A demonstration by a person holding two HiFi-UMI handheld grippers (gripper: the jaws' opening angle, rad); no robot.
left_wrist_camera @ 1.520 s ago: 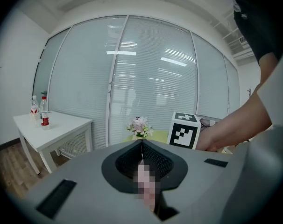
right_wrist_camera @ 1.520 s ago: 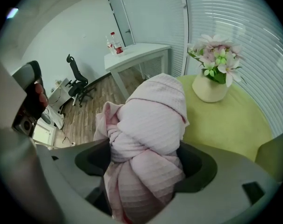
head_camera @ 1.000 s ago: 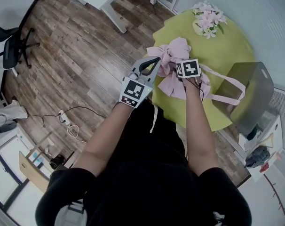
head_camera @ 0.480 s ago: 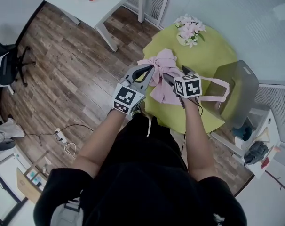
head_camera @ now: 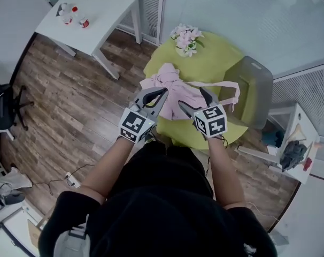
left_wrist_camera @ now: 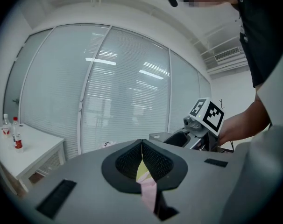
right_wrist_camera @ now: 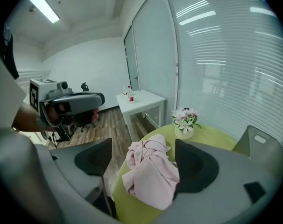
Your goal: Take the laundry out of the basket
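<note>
A pink garment (head_camera: 170,87) lies bunched on the round green table (head_camera: 215,63), with one long strip (head_camera: 221,84) trailing to the grey basket (head_camera: 255,90) at the table's right edge. My left gripper (head_camera: 163,92) is shut with nothing in it, just left of the garment near the table's front edge. The left gripper view shows its pads (left_wrist_camera: 141,143) meeting, with a sliver of pink cloth (left_wrist_camera: 148,192) below. My right gripper (head_camera: 194,99) is open and hovers over the garment's near side. In the right gripper view, the garment (right_wrist_camera: 151,171) lies below the gripper (right_wrist_camera: 146,160), between its spread jaws.
A pot of pink flowers (head_camera: 184,39) stands at the table's far edge. A white table (head_camera: 92,15) with small bottles (head_camera: 71,15) stands at the back left. An office chair (head_camera: 7,106) is on the wooden floor at the far left. Glass walls with blinds run behind.
Both grippers have drawn back from the pink garment toward the table's near edge. The right gripper, earlier down at the cloth, is now open above it. The head view has shifted back.
</note>
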